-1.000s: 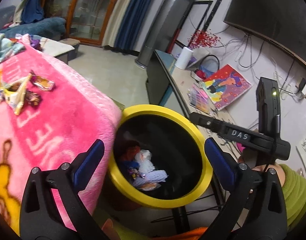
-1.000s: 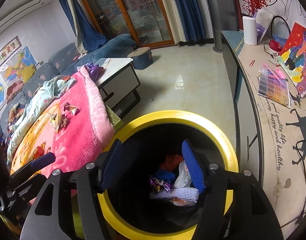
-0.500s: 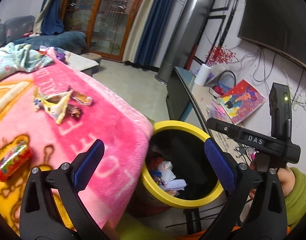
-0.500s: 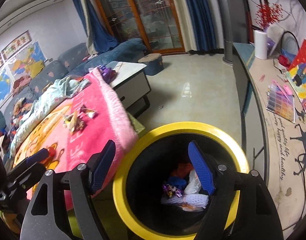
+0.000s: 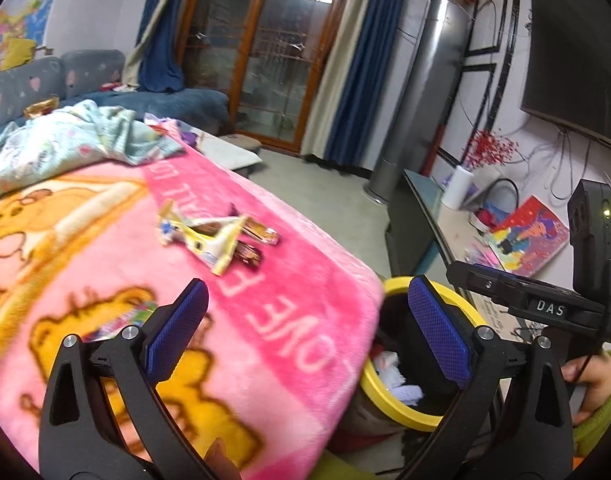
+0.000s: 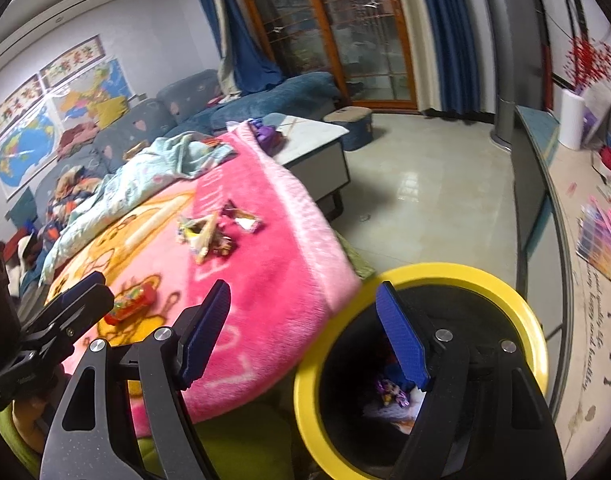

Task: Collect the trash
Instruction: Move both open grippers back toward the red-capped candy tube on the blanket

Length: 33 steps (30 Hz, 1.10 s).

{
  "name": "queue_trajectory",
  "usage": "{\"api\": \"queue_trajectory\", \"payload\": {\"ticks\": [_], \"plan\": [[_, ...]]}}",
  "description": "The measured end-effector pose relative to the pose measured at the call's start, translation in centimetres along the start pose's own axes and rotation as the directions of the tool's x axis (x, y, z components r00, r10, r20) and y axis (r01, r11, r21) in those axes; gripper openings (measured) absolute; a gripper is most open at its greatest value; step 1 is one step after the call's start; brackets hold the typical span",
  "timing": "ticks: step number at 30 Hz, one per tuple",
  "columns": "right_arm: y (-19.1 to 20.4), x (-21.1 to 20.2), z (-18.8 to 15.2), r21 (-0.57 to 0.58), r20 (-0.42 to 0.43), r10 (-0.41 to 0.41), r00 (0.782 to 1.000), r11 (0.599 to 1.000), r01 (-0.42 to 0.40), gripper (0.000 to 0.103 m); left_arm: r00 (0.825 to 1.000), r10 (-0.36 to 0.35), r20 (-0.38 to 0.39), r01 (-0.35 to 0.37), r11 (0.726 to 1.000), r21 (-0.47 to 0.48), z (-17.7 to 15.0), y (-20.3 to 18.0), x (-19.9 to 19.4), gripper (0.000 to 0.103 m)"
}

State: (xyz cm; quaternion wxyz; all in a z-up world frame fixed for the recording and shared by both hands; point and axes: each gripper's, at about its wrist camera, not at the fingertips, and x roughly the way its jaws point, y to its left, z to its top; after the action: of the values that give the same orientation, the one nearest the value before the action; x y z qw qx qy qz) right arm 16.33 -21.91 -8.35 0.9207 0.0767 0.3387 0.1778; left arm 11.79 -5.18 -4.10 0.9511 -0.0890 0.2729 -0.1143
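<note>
With the left gripper [image 5: 301, 324] and right gripper [image 6: 305, 332] both agape and empty, the crumpled yellow-and-brown snack wrappers [image 5: 215, 240] mid-frame on the fluffy pink blanket [image 5: 305, 280] could snag its pile or miss the yellow-rimmed black bin [image 6: 517, 300] at lower right.

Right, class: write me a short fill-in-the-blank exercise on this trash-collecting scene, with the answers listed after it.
1. The snack wrappers lie on a ____ blanket.
2. The bin has a ____ rim.
3. Both the left gripper and the right gripper are ____, holding nothing.
4. The red candy tube lies on the ____, not in the bin.

Missing words: pink; yellow; open; blanket
</note>
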Motion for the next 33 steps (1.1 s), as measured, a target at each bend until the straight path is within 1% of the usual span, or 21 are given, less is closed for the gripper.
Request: {"api": "queue_trajectory", "payload": {"ticks": [10, 14, 24, 33], "plan": [[4.1, 1.1, 1.3, -0.073, 0.005, 0.075, 0.997, 0.995, -0.075, 0.073, 0.994, 0.093, 0.058, -0.093, 0.996, -0.011, 0.9, 2.8, -2.0, 0.092], [5.7, 2.0, 1.7, -0.097, -0.01, 0.103, 0.995, 0.99, -0.104, 0.073, 0.99, 0.123, 0.067, -0.12, 0.992, -0.038, 1.2, 4.5, -2.5, 0.092], [9.6, 4.9, 2.1, -0.174, -0.05, 0.136, 0.989, 0.974, -0.143, 0.073, 0.984, 0.176, -0.002, -0.175, 0.981, -0.08, 1.0, 9.5, -2.2, 0.092], [11.6, 8.0, 2.7, -0.215, -0.066, 0.135, 0.989, 0.966, -0.146, 0.073, 0.982, 0.173, -0.078, -0.179, 0.98, -0.084, 0.1, 12.7, -1.3, 0.092]]}}
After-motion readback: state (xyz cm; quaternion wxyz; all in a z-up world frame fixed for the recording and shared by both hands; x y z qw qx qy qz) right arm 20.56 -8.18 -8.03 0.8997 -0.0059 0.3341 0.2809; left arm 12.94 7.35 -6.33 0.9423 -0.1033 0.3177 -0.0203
